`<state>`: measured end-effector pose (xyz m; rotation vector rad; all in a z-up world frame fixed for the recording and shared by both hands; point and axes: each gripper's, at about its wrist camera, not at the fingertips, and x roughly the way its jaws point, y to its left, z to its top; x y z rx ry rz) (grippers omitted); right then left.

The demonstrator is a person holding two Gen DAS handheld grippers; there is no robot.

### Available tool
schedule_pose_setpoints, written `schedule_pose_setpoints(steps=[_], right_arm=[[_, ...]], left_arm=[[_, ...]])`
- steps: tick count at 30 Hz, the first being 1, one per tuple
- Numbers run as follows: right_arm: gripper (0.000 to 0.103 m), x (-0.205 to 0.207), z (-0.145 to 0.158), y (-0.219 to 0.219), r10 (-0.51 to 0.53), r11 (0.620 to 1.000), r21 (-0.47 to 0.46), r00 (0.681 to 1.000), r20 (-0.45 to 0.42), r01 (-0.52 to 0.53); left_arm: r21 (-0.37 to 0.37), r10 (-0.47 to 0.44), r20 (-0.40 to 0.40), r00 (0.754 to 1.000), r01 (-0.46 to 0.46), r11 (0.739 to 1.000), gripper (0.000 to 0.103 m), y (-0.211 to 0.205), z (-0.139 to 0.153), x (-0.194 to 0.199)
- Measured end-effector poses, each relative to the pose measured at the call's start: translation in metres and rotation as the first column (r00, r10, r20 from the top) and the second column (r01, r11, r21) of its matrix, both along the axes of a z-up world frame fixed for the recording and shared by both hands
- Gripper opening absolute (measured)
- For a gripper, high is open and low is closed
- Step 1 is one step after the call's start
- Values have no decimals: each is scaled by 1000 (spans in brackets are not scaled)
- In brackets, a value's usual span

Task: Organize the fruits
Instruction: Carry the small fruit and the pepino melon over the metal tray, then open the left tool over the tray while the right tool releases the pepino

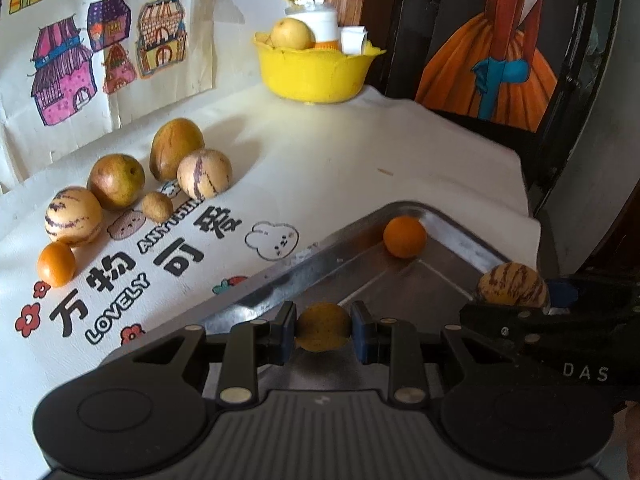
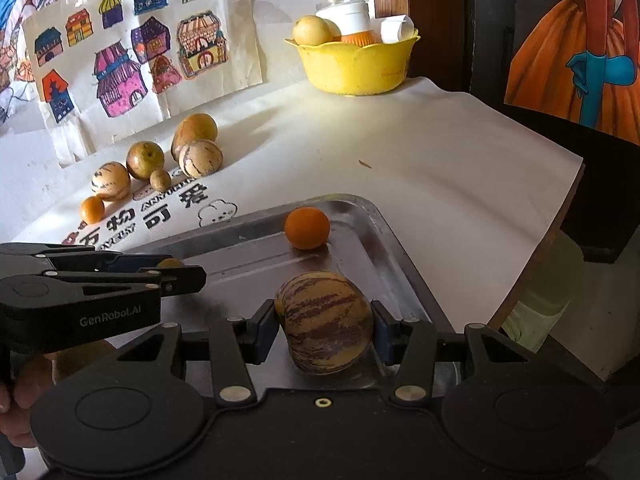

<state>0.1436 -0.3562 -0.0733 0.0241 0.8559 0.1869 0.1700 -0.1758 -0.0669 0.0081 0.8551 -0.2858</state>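
My left gripper is shut on a small brownish-yellow round fruit above the near-left rim of a steel tray. My right gripper is shut on a purple-striped yellow melon, low over the tray; I cannot tell whether it touches the floor. One orange lies in the tray's far corner. In the right wrist view the left gripper is at the left, beside the tray. Several fruits, among them a striped melon and a small orange, lie on the printed cloth.
A yellow bowl with a pale fruit and white containers stands at the back of the table. Drawings of houses hang on the wall behind. A dark framed painting leans at the right. The cloth's right edge drops off beyond the tray.
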Motion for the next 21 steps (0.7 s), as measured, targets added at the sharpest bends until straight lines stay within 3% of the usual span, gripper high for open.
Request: schedule_pose_setpoints(steps=[5, 21], right_arm=[[50, -1, -10, 3, 18, 999, -42, 1000, 1, -18], [53, -3, -7, 3, 12, 999, -37, 1000, 6, -11]], left_arm=[[48, -3, -14, 1000, 4, 999, 32, -3, -6, -1], [31, 22, -44, 999, -21, 999, 33, 5, -3, 1]])
